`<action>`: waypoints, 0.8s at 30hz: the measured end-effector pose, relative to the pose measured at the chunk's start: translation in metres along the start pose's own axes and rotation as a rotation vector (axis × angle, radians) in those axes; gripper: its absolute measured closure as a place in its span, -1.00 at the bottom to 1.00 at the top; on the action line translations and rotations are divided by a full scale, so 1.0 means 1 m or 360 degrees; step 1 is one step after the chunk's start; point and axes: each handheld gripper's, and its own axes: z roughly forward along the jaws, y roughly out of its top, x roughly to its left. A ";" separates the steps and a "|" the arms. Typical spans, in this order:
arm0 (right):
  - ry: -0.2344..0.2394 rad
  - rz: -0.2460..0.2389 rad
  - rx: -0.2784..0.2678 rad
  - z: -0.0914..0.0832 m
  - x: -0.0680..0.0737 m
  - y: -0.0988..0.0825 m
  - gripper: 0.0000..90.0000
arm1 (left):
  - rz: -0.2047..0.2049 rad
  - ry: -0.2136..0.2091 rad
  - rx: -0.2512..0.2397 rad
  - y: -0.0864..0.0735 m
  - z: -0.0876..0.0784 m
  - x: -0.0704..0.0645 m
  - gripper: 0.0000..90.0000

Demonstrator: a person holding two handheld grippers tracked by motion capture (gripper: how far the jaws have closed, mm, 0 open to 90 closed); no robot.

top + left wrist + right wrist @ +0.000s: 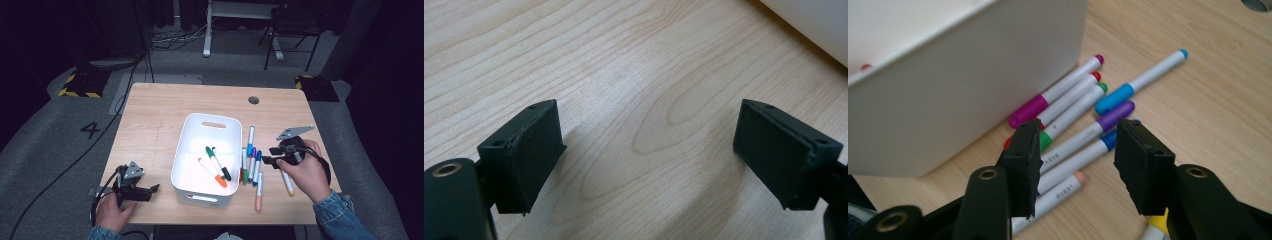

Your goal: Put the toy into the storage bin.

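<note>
High view: we are gathering markers from the worktop [150, 115] into the white bin [192, 195], where a green marker [214, 157] and an orange marker [212, 173] already lie. Our right claw [1075, 165] hangs over the markers just beside the bin's right wall, released, its jaws part open around nothing. The blue marker [1083, 157] and the purple marker [1098, 125] lie below it, side by side, long axes running away from us, caps at the far end. We judge it best to settle on one marker, turn the jaws across its barrel, and close mid-length. Our left claw [646, 150] rests released above bare wood.
</note>
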 end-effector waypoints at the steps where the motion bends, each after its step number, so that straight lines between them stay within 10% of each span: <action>1: -0.0004 0.0015 0.0005 0.000 -0.003 -0.004 0.23 | 0.0000 0.0001 -0.0001 0.000 0.000 0.000 -0.72; 24: -0.0120 0.0221 0.0176 0.042 -0.055 -0.052 0.27 | -0.0017 0.0027 0.0001 0.004 0.004 -0.003 -0.76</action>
